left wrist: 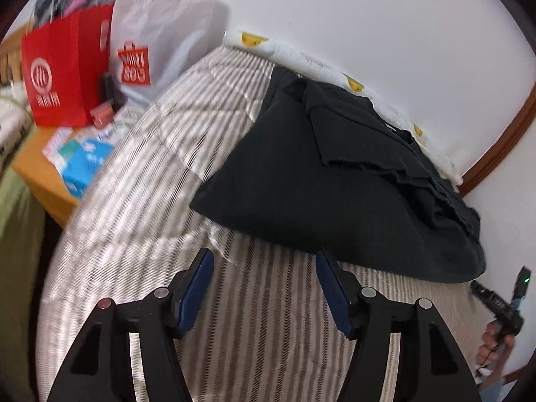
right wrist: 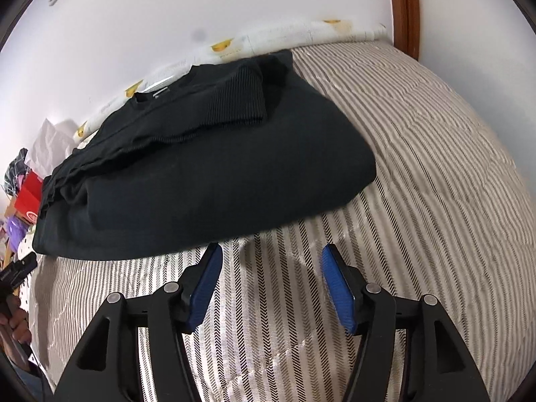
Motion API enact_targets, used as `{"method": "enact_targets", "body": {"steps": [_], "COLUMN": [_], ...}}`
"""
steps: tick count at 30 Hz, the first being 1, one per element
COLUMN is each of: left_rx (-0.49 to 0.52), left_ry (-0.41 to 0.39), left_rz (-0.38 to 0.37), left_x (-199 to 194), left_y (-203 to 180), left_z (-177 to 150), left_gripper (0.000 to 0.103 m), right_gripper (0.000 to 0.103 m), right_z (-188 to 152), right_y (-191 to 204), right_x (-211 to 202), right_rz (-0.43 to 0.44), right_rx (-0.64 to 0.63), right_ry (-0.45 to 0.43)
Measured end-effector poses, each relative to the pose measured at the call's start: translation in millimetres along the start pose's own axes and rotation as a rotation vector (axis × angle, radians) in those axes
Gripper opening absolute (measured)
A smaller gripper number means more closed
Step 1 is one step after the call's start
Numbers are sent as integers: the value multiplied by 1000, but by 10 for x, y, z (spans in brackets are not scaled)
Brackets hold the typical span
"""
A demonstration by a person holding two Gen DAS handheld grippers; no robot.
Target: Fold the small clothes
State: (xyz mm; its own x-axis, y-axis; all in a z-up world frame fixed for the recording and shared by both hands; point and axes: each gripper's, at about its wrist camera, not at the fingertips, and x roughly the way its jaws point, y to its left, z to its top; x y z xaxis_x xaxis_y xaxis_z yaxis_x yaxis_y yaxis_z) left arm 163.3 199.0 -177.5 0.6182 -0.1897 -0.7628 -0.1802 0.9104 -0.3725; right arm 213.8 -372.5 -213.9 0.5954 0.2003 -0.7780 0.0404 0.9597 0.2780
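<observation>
While both tongs, left (left wrist: 264, 259) and right (right wrist: 271, 254), hang released above the striped bed (right wrist: 418, 167), the black sweater (right wrist: 201, 181) lies folded; soft, limp knit, probably best gripped at its near edge.

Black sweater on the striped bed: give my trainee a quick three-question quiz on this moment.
1. True or false: the left tool grips the black sweater.
2. What lies between the right tool pads? A) sweater hem B) striped bedcover only C) red bag
3. What lies folded on top of the sweater?

Key: 1 false, both tools are open and empty. 2 B. 3 A ribbed sleeve, laid across it.
</observation>
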Motion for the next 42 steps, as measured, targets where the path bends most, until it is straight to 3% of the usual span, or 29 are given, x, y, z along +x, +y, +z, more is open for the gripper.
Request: {"method": "enact_targets", "body": {"steps": [5,11,19,21,23,24,25,27,31,42], "left_rx": [-42,-71,-72,-58,-47,-37,-25,-2,3,75], "left_ry": [5,-5,-22,-23,-23,-22,-33,-43,-43,-19], "left_rz": [-106,-127,-75,-24,20,2,4,21,34,58], "left_x": [108,269,367,380,381,366,330,275,149,-350], "left_y": [-19,-125,-256,-298,-321,-331,-350,-383,-404,-371], "left_z": [70,211,325,332,331,327,320,304,217,-441], "left_gripper": [61,61,59,49,22,16,13,12,11,12], "right_gripper": [70,73,81,80,69,46,35,27,20,19], "right_z": [105,279,398,419,435,442,448,436,384,-236], "right_y": [-87,-154,-168,-152,-142,-134,-139,-161,-158,-230], "right_x": [-26,26,229,252,268,282,280,224,90,-476], "right_rz": [5,51,57,55,53,65,94,117,129,100], "right_rx": [86,176,236,244,238,225,218,212,166,56], "right_ry": [-20,-28,-34,-53,-62,-55,-51,-63,-69,-56]}}
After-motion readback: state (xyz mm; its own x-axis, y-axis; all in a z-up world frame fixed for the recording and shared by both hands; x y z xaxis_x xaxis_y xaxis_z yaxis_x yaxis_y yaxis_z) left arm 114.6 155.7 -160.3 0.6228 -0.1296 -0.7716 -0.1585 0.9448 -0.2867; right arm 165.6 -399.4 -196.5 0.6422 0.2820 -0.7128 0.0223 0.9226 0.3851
